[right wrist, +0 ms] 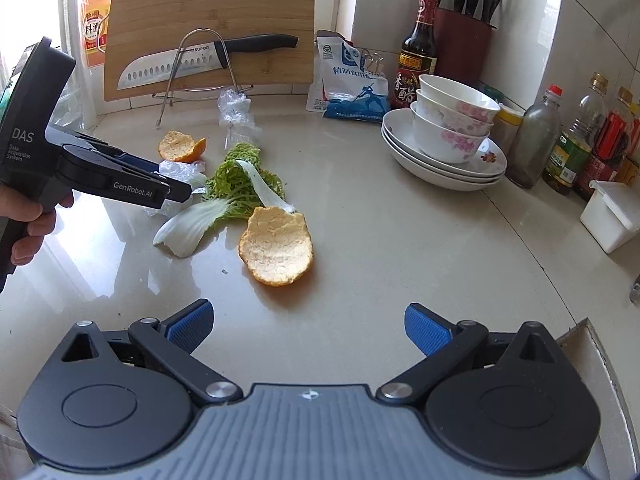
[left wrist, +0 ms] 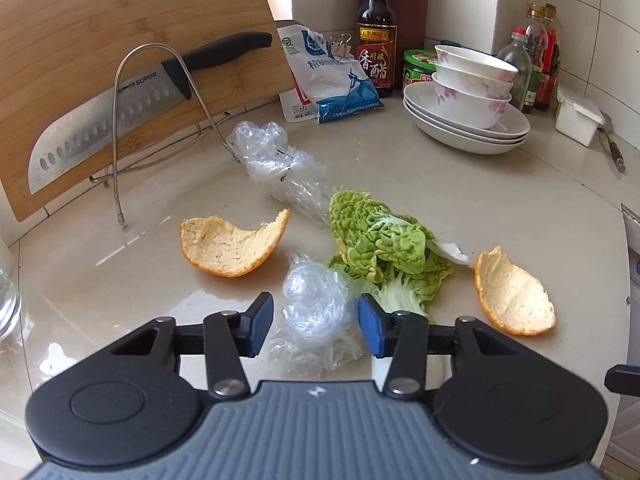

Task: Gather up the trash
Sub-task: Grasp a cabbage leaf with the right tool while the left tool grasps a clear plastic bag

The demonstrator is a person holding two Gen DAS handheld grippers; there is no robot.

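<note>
A crumpled wad of clear plastic wrap (left wrist: 316, 308) lies on the beige counter (left wrist: 440, 208) between the blue pads of my left gripper (left wrist: 316, 322). The pads stand close to its sides, and I see no firm pinch. Around it lie two orange peels (left wrist: 228, 246) (left wrist: 512, 292), a green cabbage leaf (left wrist: 380, 244) and a second plastic wad (left wrist: 276, 160). My right gripper (right wrist: 308, 328) is open over bare counter, with the nearer orange peel (right wrist: 276, 246) just ahead. In the right wrist view, a hand at the left holds the left gripper (right wrist: 176, 196), tilted down onto the plastic (right wrist: 180, 170).
A bamboo cutting board (left wrist: 120, 40) and a knife (left wrist: 120, 116) lean in a wire rack at the back left. Stacked bowls and plates (right wrist: 444, 144), a vinegar bottle (right wrist: 418, 48), a salt bag (right wrist: 348, 80), sauce bottles (right wrist: 576, 144) and a white box (right wrist: 612, 216) line the back and right.
</note>
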